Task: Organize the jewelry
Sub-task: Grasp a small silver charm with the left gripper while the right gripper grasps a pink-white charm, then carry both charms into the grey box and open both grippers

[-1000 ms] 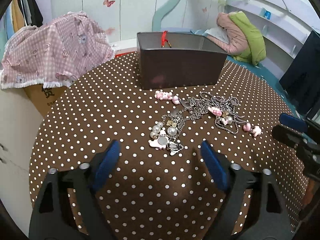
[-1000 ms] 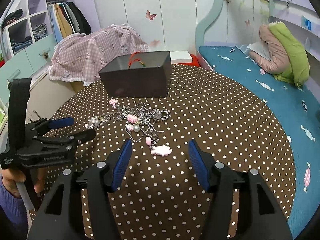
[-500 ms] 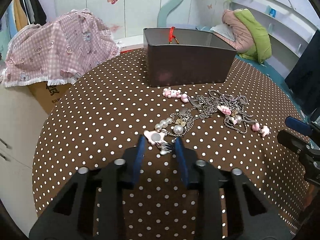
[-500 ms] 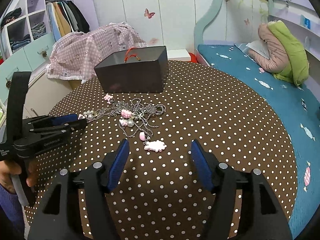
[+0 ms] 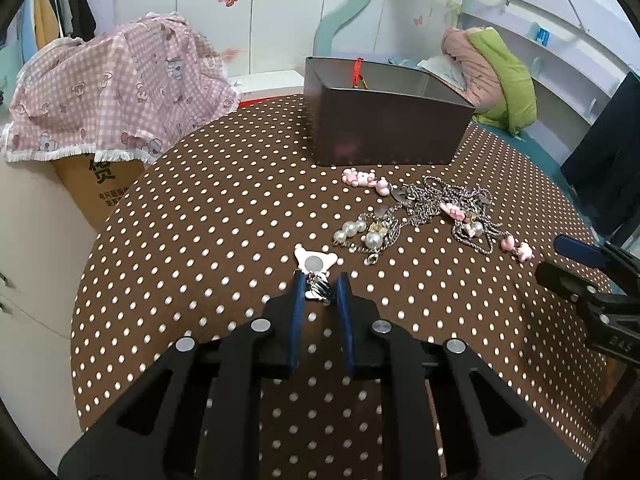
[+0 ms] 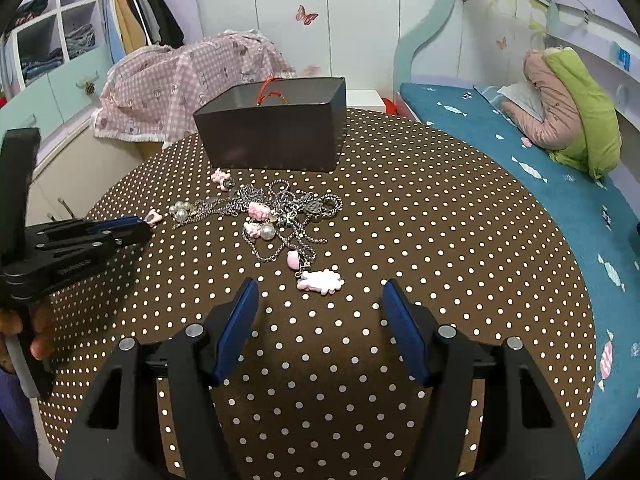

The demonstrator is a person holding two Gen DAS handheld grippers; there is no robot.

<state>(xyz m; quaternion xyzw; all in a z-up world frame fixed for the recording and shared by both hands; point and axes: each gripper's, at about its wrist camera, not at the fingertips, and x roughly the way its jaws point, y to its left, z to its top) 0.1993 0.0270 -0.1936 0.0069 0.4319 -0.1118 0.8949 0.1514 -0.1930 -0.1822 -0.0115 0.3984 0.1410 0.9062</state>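
Blue-padded left claw [image 5: 320,285], its jaws just narrowed, pinches a silver charm [image 5: 318,290] on the table [image 5: 200,240]. Right claw [image 6: 320,312] gapes empty. Tangled jewelry [image 5: 436,212] lies at one o'clock, before the dark box [image 5: 384,128].

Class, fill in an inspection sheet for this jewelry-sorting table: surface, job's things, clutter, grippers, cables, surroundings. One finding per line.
Surface: round table under a brown polka-dot cloth.
Job's things: tangled chains with pearls and pink charms; a pink cloud charm at the near end; open dark box behind, a red cord inside.
Clutter: nothing seen.
Grippers: left gripper has just been closing, its pads now on a silver charm beside a pink bear charm; right gripper open, short of the cloud charm.
Cables: nothing seen.
Surroundings: pink checked cloth, bed, wardrobe.
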